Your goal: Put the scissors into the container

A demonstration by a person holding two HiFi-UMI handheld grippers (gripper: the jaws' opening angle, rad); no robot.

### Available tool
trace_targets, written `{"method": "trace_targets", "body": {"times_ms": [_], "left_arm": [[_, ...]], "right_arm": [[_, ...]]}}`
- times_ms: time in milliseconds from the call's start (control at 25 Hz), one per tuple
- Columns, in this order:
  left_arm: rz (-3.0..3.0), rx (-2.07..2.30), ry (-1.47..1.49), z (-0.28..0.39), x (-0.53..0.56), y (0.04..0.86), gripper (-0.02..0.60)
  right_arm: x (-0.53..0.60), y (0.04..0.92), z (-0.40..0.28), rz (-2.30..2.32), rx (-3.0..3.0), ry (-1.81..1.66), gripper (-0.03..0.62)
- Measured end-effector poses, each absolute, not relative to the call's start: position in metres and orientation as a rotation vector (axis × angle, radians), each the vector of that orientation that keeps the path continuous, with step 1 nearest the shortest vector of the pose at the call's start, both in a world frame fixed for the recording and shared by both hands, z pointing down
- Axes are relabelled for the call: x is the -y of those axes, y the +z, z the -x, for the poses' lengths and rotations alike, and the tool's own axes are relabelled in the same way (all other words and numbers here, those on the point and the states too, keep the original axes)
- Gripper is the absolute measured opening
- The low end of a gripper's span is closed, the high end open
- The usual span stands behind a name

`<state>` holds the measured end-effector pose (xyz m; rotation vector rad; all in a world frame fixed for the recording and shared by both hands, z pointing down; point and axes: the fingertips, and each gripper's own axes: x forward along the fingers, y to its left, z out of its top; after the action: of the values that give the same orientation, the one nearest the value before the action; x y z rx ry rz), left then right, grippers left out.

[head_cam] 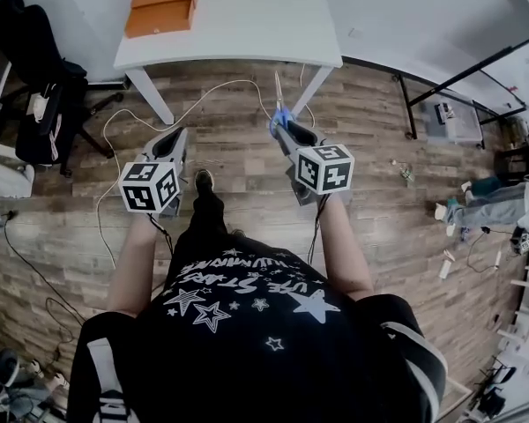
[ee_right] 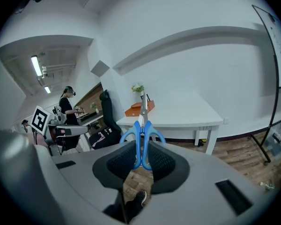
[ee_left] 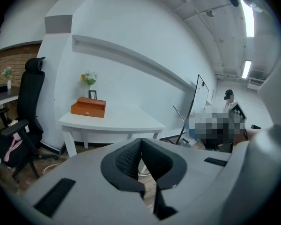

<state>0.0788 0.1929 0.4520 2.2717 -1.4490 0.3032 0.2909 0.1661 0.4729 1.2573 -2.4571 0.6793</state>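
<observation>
Head view: the person stands on a wood floor, well back from the white table. An orange box sits at the table's far left. The right gripper holds the scissors, blades pointing ahead toward the table. The left gripper hangs level beside it, carrying nothing.

Left gripper view: the left gripper has its 2 jaws pressed together with nothing between them. The box and table lie ahead.

Right gripper view: the right gripper is clamped on the blue handles of the scissors, with the blades rising past the jaws. The box lies beyond them on the table.

This looks like the carrying step: the scissors are held but not yet delivered. I take the box for the container. Next comes the walk to the table; if the lid is shut, which I cannot tell, the free left gripper would have to lift it.
</observation>
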Motion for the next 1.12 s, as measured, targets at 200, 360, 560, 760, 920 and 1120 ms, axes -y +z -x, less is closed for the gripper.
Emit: {"method": "trace_targets", "body": {"times_ms": [200, 360, 560, 760, 920, 1120], "left_arm": [[-2.261, 1.419, 0.297, -0.057, -0.137, 0.462, 0.018], [-2.263, 1.403, 0.294, -0.034, -0.079, 0.461, 0.018], [-2.265, 1.401, 0.275, 0.004, -0.013, 0.454, 0.018], [-2.268, 1.386, 0.273, 0.044, 0.042, 0.453, 0.018], [-2.271, 1.363, 0.263, 0.067, 0.083, 0.454, 0.018], [-2.286, 1.341, 0.257, 0.087, 0.121, 0.454, 0.018]], "right_arm": [[-0.114, 0.476, -0.270, -1.263, 2.434, 0.671, 0.100], [-0.061, 0.477, -0.250, -1.278, 2.409, 0.686, 0.100], [0.006, 0.469, -0.212, -1.292, 2.402, 0.681, 0.100], [0.060, 0.462, -0.168, -1.288, 2.398, 0.660, 0.100], [0.097, 0.462, -0.144, -1.301, 2.385, 0.663, 0.100], [0.136, 0.460, -0.122, -1.316, 2.374, 0.655, 0.100]]}}
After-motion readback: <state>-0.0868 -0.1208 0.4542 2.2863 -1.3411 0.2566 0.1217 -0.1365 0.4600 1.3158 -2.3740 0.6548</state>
